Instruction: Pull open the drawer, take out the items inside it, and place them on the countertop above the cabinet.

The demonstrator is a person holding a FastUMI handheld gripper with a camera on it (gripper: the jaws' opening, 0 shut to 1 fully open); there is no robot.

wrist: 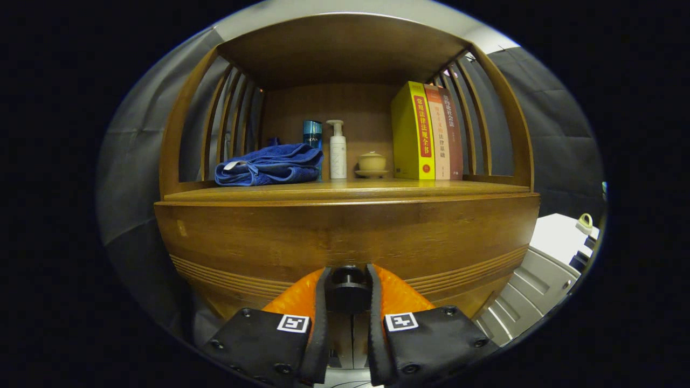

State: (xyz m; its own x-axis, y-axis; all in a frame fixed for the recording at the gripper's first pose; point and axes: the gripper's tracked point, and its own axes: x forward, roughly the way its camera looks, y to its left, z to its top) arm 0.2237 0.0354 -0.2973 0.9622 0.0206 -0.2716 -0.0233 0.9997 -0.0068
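Here, claw [347, 288] clamped on drawer knob [349, 291], drawer front [345, 231] just beyond

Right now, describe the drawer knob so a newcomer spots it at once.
Find the wooden cabinet with its open shelf; below the countertop runs the curved drawer front. Low at its middle, the dark round knob sits pinched between the gripper fingers, the only knob there.

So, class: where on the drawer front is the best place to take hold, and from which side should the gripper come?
Grip the round dark knob on the drawer front, coming straight on from the front. The knob stands proud of the flat wooden panel, so a finger can go on each side. The gripper already has its fingers either side of the knob, seemingly pressing it.
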